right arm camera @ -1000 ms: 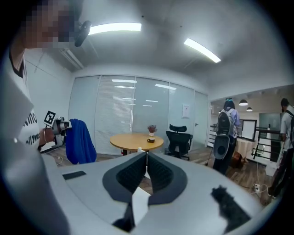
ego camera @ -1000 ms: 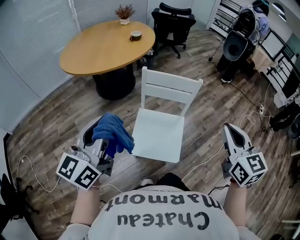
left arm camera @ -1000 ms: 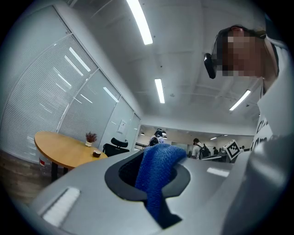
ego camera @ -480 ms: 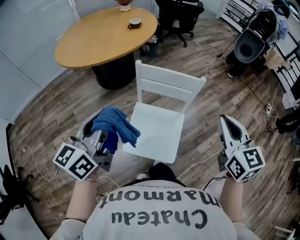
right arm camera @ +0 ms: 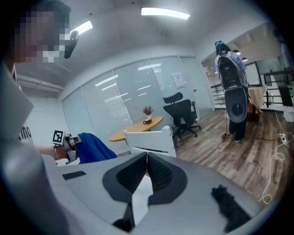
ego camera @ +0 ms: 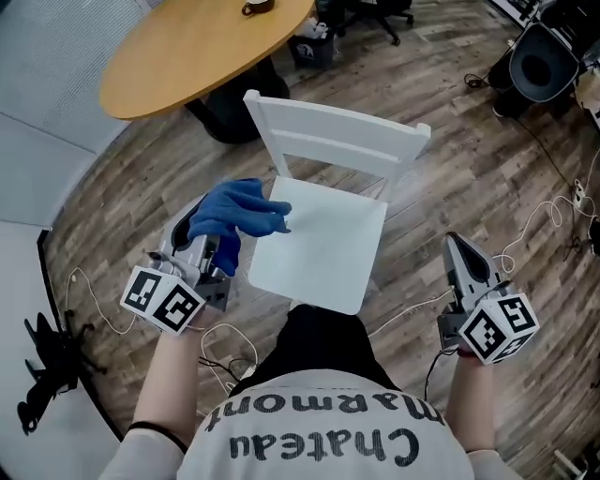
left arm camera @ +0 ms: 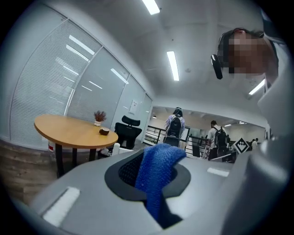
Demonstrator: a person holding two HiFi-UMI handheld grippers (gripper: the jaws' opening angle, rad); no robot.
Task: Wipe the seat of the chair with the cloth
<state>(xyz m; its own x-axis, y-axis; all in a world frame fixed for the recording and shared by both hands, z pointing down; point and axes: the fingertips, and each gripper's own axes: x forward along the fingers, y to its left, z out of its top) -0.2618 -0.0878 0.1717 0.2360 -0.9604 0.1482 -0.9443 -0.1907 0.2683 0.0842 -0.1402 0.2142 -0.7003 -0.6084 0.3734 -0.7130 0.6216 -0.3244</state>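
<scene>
A white wooden chair (ego camera: 323,239) stands on the floor in front of me, its flat seat bare and its slatted back on the far side. My left gripper (ego camera: 208,234) is shut on a blue cloth (ego camera: 234,212), which bunches over the jaws and hangs past the seat's left edge. The left gripper view shows the blue cloth (left arm camera: 158,176) pinched between the jaws. My right gripper (ego camera: 461,255) is held to the right of the chair, apart from it, jaws shut on nothing. The right gripper view shows the chair (right arm camera: 149,142) and the blue cloth (right arm camera: 94,149).
A round wooden table (ego camera: 192,47) with a cup (ego camera: 255,7) stands beyond the chair. Cables (ego camera: 544,220) trail over the wooden floor at right. A black office chair (right arm camera: 181,112) is beyond the table. A black speaker on a stand (ego camera: 539,66) is at the far right.
My view has tipped down and nearer to the chair. The left gripper with the cloth has moved up to the seat's left edge. The right gripper stayed beside the chair.
</scene>
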